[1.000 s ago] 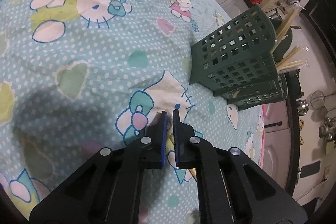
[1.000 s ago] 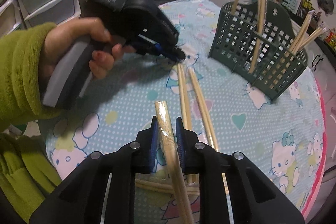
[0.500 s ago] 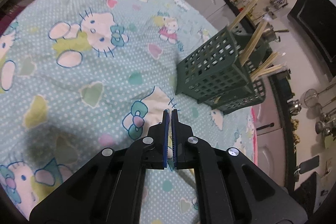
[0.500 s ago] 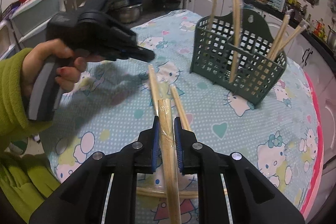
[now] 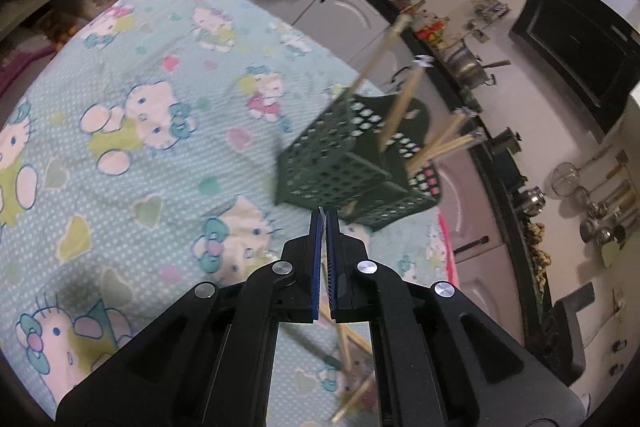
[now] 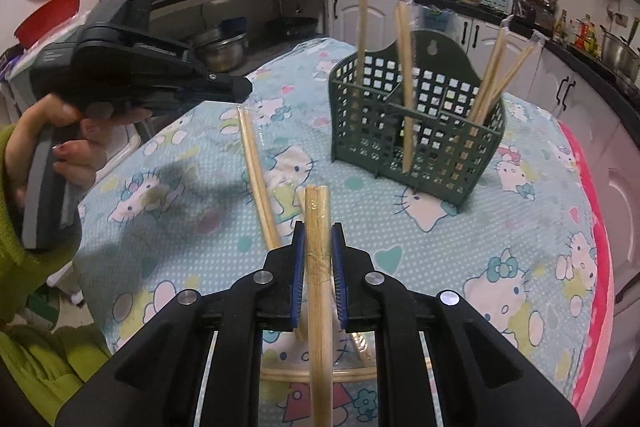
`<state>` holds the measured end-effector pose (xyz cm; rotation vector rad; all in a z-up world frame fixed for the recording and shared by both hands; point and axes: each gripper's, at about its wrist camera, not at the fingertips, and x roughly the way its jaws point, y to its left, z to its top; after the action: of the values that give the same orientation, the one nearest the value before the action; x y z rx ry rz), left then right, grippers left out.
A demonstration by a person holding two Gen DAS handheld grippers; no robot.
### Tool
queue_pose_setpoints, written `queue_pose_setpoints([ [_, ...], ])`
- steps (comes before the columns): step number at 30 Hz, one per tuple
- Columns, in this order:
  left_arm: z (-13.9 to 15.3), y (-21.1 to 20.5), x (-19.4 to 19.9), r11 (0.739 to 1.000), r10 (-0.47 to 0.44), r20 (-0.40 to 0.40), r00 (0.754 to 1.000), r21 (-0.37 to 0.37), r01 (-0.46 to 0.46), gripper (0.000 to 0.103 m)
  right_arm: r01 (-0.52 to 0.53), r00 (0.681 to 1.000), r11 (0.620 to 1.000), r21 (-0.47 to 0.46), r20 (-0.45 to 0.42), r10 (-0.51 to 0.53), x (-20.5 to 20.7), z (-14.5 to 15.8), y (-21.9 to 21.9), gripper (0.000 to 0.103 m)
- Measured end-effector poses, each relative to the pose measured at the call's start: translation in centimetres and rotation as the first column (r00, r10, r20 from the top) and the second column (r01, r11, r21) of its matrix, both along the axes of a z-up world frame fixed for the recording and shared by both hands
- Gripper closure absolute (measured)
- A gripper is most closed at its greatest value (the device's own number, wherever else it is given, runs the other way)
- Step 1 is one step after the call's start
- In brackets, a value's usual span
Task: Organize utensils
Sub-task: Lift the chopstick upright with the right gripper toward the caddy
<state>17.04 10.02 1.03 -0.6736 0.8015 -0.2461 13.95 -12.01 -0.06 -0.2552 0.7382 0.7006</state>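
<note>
The right gripper [image 6: 318, 247], black with blue pads, has its jaws nearly closed and clamped on a wrapped pair of pale wooden chopsticks [image 6: 318, 227]. The sticks run lengthwise between the pads. Their blunt end pokes out just past the fingertips toward the basket, and the rest trails back under the gripper body.

The dark green perforated plastic utensil basket [image 6: 416, 131] stands upright on the table, ahead and slightly right of the right gripper, apart from it. It has compartments and already holds several upright or leaning chopstick pairs.

The held pair's long axis points roughly at the basket and lies close to level, not vertical. Judgement: the coming move turns on this, since the pair likely has to be tipped up and carried forward over the basket rim before it can drop into a compartment.

The left gripper [image 5: 325, 215] has its jaws fully together and nothing shows between the pads. It is seen from the side in the right wrist view, held by a hand with a green sleeve above the tablecloth left of the basket.

Loose chopsticks [image 6: 256, 179] lie on the Hello Kitty print teal tablecloth [image 6: 520, 267], between the right gripper and the basket, long axis running toward the far table edge. More lie under the right gripper. The right hand looks nearer to these; the left is empty and free.
</note>
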Motion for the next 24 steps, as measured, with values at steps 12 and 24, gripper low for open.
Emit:
queue_pose_setpoints([
  [12,4.5,-4.3,0.3,0.992,-0.126,0.083,0.989,-0.010,0.127,0.103,0.077,0.995,0.995,0.066,0.061,-0.081,1.0,3.2,-2.1,0.091],
  [24,7.0,-7.4,0.7,0.979,-0.205,0.132,0.970,0.016,0.205,0.103,0.128,0.983,0.984,0.125,0.117,-0.143,1.4,5.7,-3.6,0.091],
])
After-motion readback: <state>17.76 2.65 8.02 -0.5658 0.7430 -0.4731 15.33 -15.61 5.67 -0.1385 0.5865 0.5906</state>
